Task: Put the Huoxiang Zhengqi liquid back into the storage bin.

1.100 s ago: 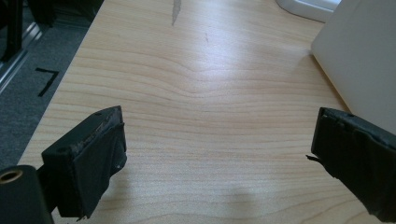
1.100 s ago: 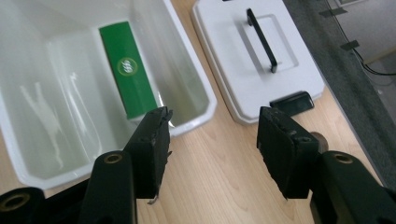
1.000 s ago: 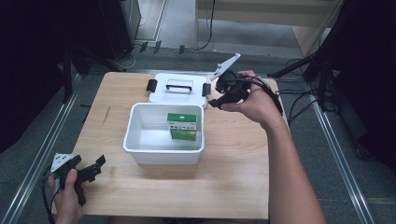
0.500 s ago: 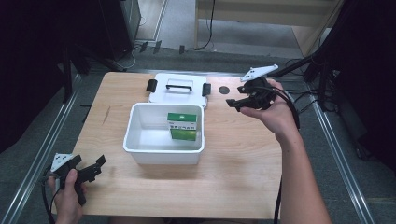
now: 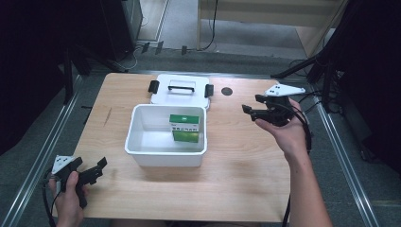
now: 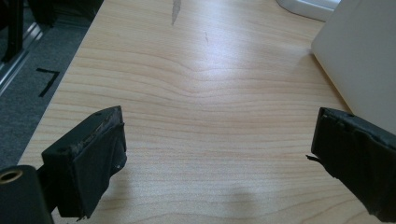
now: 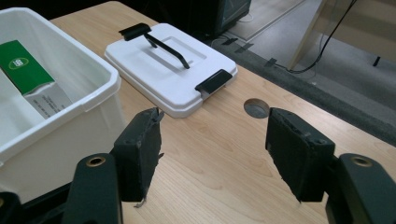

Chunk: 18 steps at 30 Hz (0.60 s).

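A white plastic bin (image 5: 165, 155) sits mid-table with a green and white box (image 5: 184, 127) lying inside it; the green and white box (image 7: 28, 74) also appears in the right gripper view. Behind the bin lies its white lid (image 5: 179, 89) with a black handle and two black clips. My right gripper (image 5: 250, 112) hovers open to the right of the bin, jaws empty and pointing left toward the lid (image 7: 170, 70). My left gripper (image 5: 94, 171) rests open near the table's front left corner, nothing between its jaws, with the bin's wall (image 6: 364, 60) off to its right.
A round cable hole (image 5: 227, 91) pierces the table right of the lid. The wooden table (image 5: 236, 189) has bare wood in front of and beside the bin. Metal rails run along both sides, and cables lie on the floor behind.
My right gripper has drawn away from the lid, moving right and toward the person's side, and now hangs beside the bin. The left gripper has stayed where it was.
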{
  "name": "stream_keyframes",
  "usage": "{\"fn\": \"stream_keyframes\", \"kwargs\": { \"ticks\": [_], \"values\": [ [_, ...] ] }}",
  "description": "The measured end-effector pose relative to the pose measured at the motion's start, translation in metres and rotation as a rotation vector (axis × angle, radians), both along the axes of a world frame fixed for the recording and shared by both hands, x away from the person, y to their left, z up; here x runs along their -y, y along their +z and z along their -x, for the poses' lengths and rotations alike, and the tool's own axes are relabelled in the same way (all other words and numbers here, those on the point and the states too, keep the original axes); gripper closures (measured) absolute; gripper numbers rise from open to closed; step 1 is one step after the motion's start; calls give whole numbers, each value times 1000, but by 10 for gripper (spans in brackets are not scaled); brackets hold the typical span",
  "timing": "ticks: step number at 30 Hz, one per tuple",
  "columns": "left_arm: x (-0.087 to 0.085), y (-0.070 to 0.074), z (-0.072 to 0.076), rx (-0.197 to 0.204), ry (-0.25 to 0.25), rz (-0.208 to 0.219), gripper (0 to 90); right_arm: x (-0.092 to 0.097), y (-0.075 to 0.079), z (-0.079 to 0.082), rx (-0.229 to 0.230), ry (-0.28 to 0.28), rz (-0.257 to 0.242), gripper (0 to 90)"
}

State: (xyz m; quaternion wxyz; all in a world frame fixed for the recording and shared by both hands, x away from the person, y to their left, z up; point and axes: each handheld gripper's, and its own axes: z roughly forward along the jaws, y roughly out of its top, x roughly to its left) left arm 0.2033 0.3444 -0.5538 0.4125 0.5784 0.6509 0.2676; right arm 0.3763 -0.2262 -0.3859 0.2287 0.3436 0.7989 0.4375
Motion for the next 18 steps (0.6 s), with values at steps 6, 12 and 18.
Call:
{"fn": "stream_keyframes", "kwargs": {
  "ticks": [6, 12, 18],
  "values": [
    [0, 0, 0, -1, -2, 1, 40, 16, -17, 10, 8, 1, -63, 367],
    [1, 0, 0, -1, -4, -2, 39, 32, -35, 23, 33, -49, -105, 309],
    [0, 0, 0, -2, -2, 0, 39, 50, -55, 35, 45, -130, -121, 199]
  ]
}}
